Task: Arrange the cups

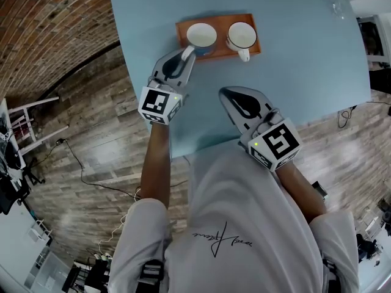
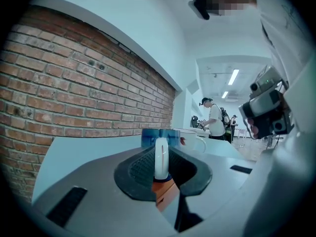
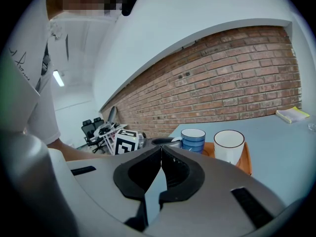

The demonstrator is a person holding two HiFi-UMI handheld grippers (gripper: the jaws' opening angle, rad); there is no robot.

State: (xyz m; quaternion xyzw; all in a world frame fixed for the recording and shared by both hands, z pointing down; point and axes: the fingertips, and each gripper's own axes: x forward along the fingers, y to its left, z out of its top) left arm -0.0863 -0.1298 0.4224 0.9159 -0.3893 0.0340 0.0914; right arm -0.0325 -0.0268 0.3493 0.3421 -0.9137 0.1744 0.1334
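Pale blue surface (image 1: 293, 72) holds a wooden tray (image 1: 183, 32): blue cup (image 1: 201, 35) on the tray's left half, white cup (image 1: 242, 35) on its right. My left claw (image 1: 187, 53) pinches the blue cup's handle (image 2: 161, 154). My right claw (image 1: 229, 94) is closed on nothing, short of the tray. Cups look rigid, slick, chippable, so the handle is the best hold.

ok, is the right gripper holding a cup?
No, the right gripper has its jaws shut together with nothing between them.

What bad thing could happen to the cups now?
1. The left gripper grips the blue cup only by its thin handle; if lifted, the cup might tip or slip out.
2. The white cup stands close beside it on the wooden tray; a sideways swing could knock it.
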